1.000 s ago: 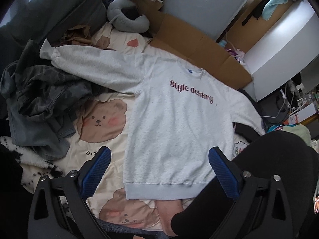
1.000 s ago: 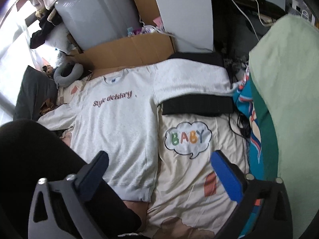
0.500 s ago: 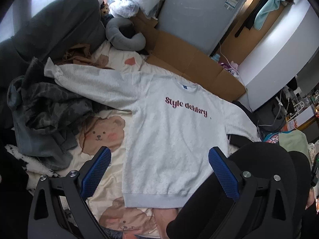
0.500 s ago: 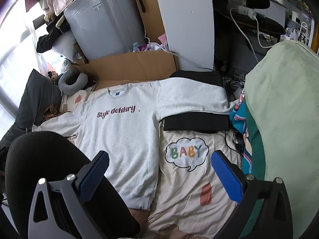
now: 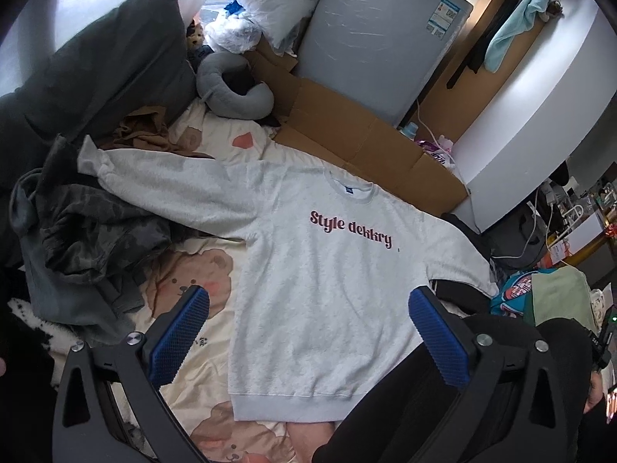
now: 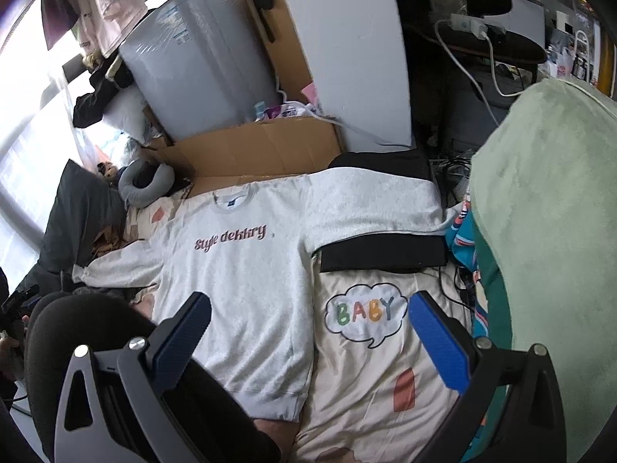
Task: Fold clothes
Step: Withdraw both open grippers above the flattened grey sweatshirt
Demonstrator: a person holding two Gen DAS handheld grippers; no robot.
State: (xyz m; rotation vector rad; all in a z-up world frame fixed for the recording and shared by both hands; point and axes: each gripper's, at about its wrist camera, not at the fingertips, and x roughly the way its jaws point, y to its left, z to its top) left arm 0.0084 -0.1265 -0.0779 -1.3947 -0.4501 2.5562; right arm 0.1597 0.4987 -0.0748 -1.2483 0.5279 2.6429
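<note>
A light grey sweatshirt (image 5: 316, 289) printed "Style dekkry" lies flat, front up, on a cream cartoon bedsheet (image 5: 200, 281), both sleeves spread out sideways. In the right wrist view the same sweatshirt (image 6: 246, 281) fills the left-centre, its right sleeve (image 6: 370, 204) lying over a black folded item (image 6: 381, 256). My left gripper (image 5: 308, 328) hangs open well above the sweatshirt's lower body, holding nothing. My right gripper (image 6: 308, 332) is open too, high over the sweatshirt's side seam and the "BABY" print (image 6: 366, 314).
A heap of dark clothes (image 5: 77, 239) lies left of the sweatshirt. Flattened cardboard (image 5: 347, 142), a grey neck pillow (image 5: 231, 88) and a grey appliance (image 5: 378, 38) stand behind. A green blanket (image 6: 547, 231) rises at right. A person's dark-clad leg (image 5: 443, 405) sits near the hem.
Both grippers have risen and drawn back from the sweatshirt, so more of the room shows. The sweatshirt has not moved. Both grippers stay open.
</note>
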